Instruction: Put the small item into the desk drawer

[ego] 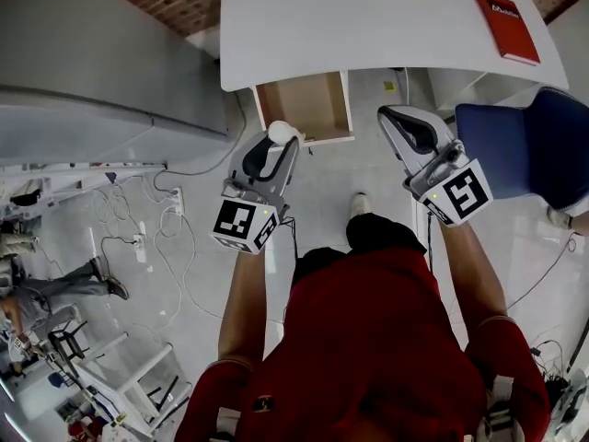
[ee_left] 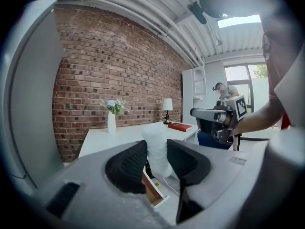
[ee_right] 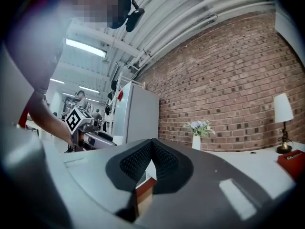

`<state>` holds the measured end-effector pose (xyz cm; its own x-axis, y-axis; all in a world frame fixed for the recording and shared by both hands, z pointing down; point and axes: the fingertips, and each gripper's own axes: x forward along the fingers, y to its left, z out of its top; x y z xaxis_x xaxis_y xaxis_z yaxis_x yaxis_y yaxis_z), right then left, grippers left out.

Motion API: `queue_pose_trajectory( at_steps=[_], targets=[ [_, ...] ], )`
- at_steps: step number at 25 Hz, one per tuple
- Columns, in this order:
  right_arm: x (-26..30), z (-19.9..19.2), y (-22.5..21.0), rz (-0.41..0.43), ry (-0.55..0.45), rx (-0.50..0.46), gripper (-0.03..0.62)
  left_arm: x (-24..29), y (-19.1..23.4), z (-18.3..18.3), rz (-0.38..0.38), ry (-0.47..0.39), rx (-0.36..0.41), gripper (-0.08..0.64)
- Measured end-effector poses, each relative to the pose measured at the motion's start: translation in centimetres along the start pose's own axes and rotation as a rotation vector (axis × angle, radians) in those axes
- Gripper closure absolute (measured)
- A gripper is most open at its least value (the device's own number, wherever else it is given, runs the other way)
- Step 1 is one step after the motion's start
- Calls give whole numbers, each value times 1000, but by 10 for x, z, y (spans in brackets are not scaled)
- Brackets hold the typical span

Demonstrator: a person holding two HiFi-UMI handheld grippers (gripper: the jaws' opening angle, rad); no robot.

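The small item [ego: 279, 133] is a white, soft-looking lump, and my left gripper [ego: 282, 142] is shut on it just in front of the open wooden desk drawer [ego: 342, 109]. In the left gripper view the white item [ee_left: 156, 140] stands between the dark pads, with the drawer's corner [ee_left: 153, 191] below it. My right gripper [ego: 390, 115] hovers to the right of the drawer, under the desk's edge. Its jaws meet at the tip in the right gripper view [ee_right: 151, 150], with nothing between them. The drawer looks empty inside.
The white desk [ego: 368, 26] carries a red book [ego: 507, 26], a vase of flowers [ee_left: 111, 120] and a lamp [ee_left: 167, 109]. A blue chair [ego: 520, 150] stands at the right and a large white cabinet [ego: 101, 72] at the left. Cables [ego: 147, 228] lie on the floor.
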<state>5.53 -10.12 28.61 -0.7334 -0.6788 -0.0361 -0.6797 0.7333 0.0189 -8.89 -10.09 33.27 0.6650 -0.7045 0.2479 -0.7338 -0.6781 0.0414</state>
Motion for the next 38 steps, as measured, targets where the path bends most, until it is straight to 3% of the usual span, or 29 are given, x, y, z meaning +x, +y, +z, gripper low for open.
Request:
queue_pose_trajectory(
  at_steps=[12, 38],
  targets=[
    [32, -39, -51, -14, 30, 31, 583, 72, 35, -55, -38, 134, -66, 423],
    [76, -181, -57, -56, 147, 99, 583, 177, 107, -248, -150, 430, -155, 423]
  ],
)
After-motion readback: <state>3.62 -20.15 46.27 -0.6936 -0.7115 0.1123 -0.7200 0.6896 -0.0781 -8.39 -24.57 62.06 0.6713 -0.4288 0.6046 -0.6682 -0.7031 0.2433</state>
